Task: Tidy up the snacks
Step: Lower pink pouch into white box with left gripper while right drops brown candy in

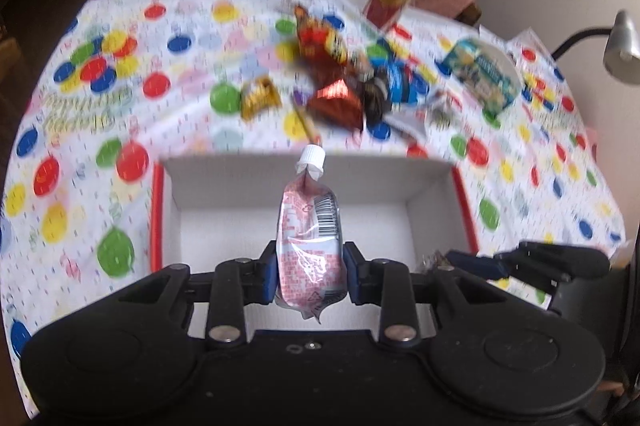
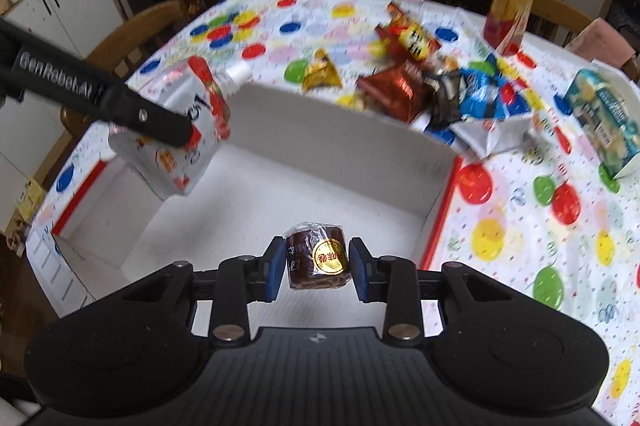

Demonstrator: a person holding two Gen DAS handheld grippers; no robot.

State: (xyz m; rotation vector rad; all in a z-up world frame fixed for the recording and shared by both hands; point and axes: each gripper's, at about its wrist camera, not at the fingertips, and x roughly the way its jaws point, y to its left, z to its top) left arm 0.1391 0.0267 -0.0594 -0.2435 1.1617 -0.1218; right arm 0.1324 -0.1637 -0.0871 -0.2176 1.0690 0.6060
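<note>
Both grippers hang over the open white box (image 2: 340,129) on the spotted tablecloth (image 2: 532,226). The left gripper (image 1: 309,272) has its jaws closed on a pink-and-white spouted pouch (image 1: 310,226), white cap pointing away, held above the box's bare floor. The right gripper (image 2: 319,263) has its jaws pressed against a small brown wrapped cake (image 2: 318,260) with a gold sticker, also above the box. Beyond the far wall lies the snack pile (image 2: 420,85), with a juice bottle (image 2: 510,5) and a blue carton (image 2: 608,121) farther off.

Black left gripper (image 1: 310,276) and right gripper (image 2: 319,264), blue pads, silver screws.
</note>
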